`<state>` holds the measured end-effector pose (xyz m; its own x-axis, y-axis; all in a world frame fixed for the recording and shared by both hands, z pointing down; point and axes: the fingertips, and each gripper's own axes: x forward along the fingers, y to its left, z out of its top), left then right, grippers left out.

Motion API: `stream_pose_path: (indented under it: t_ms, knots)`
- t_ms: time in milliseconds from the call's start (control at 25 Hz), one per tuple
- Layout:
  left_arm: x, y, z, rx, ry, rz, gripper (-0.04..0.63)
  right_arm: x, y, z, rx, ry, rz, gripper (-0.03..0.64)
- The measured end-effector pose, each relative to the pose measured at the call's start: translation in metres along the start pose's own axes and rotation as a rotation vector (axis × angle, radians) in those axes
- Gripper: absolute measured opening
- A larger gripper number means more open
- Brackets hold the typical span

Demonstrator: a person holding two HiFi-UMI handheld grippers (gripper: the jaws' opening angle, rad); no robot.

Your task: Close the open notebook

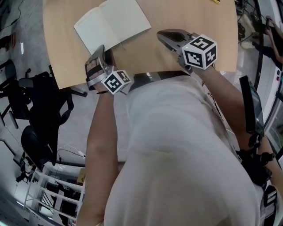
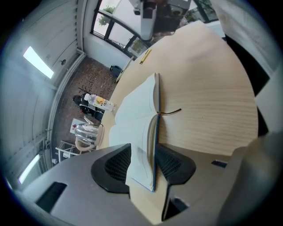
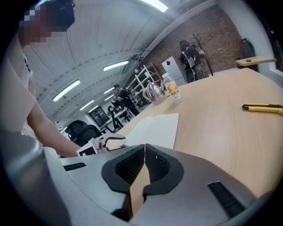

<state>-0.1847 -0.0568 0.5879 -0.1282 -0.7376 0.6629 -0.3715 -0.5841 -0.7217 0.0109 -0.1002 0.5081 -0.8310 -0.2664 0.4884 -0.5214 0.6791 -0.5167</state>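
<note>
The open notebook [image 1: 112, 22] lies with blank white pages up on the wooden table [image 1: 185, 13], at its left side. My left gripper [image 1: 101, 55] reaches the notebook's near corner. In the left gripper view the notebook [image 2: 137, 119] has its near part raised on edge between the jaws, which stand wide apart around it; my left gripper [image 2: 141, 165] is open. A brown ribbon bookmark [image 2: 170, 112] trails from the spine. My right gripper [image 1: 161, 34] rests low over the table to the right of the notebook, apart from it. In its own view my right gripper [image 3: 144, 165] is shut on nothing, with the notebook [image 3: 154, 130] ahead.
A yellow cutter [image 3: 263, 107] lies at the table's far right. A bottle [image 3: 172, 93] and a glass kettle [image 3: 153, 92] stand beyond the notebook. The table's near edge [image 1: 66, 84] runs just behind my left gripper, with black office chairs [image 1: 40, 97] below it.
</note>
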Motion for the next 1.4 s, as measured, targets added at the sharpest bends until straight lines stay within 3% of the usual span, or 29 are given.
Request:
stream_pose_path:
  t_ms: [240, 400, 640, 760, 1120, 1400]
  knots:
    - [-0.003, 0.002, -0.019, -0.008, 0.033, 0.011, 0.152, 0.004, 0.004, 0.0, -0.001, 0.003, 0.014, 0.017]
    - [0.001, -0.009, -0.02, 0.024, 0.031, -0.036, 0.051, 0.004, 0.003, -0.002, 0.005, 0.006, 0.014, 0.017]
    - [-0.005, -0.001, -0.018, 0.026, 0.017, -0.029, 0.041, 0.003, 0.001, 0.001, 0.012, -0.006, 0.011, 0.017]
    - [-0.014, 0.008, -0.014, 0.064, -0.005, -0.022, 0.041, 0.007, 0.004, 0.003, 0.03, -0.025, 0.019, 0.017]
    - [-0.037, 0.028, 0.009, 0.357, -0.104, -0.025, 0.041, 0.013, 0.014, 0.007, 0.063, -0.072, 0.047, 0.017]
    - [-0.046, 0.037, 0.037, 0.718, -0.198, -0.028, 0.032, 0.017, 0.016, 0.008, 0.084, -0.096, 0.045, 0.017]
